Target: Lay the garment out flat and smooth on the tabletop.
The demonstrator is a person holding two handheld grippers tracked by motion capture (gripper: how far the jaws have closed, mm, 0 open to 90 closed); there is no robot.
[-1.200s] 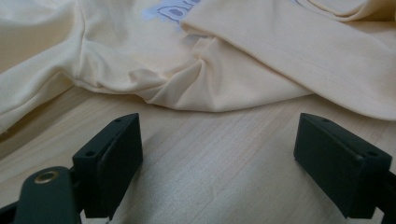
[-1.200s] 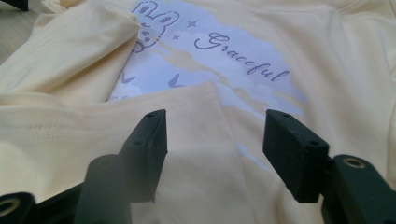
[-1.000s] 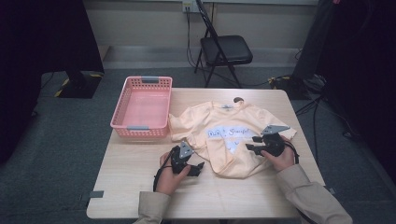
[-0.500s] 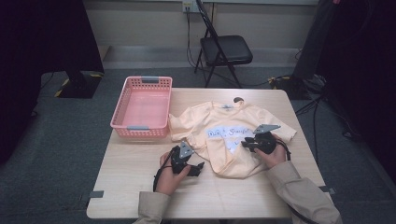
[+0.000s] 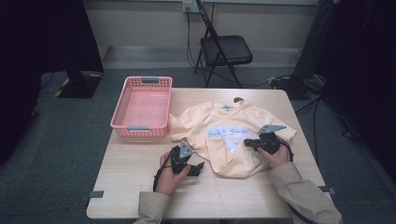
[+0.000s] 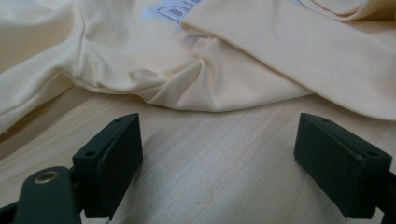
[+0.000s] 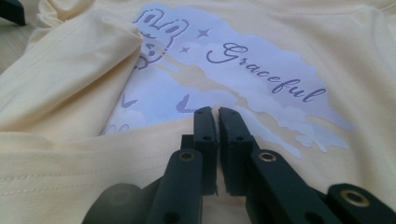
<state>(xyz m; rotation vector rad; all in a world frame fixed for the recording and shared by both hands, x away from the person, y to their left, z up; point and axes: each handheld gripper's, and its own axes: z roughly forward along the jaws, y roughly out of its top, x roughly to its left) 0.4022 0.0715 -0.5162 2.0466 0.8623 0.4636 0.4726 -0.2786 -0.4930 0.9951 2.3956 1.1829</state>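
A pale yellow T-shirt with a blue "Graceful" print lies on the wooden table, its lower part rumpled and folded over. My right gripper rests over the shirt's right half. Its jaws are shut, and the edge of a folded layer of shirt fabric runs into them. My left gripper is low over bare wood just off the shirt's lower left edge. It stands open, with nothing between the jaws and the bunched cloth a little ahead.
An empty pink basket stands at the table's far left corner, beside the shirt's left sleeve. A black folding chair stands on the floor beyond the table. Bare wood stretches along the near edge between my forearms.
My right gripper has moved left, from the shirt's right edge to over its printed middle, with fabric folding along with it. The left gripper has stayed put.
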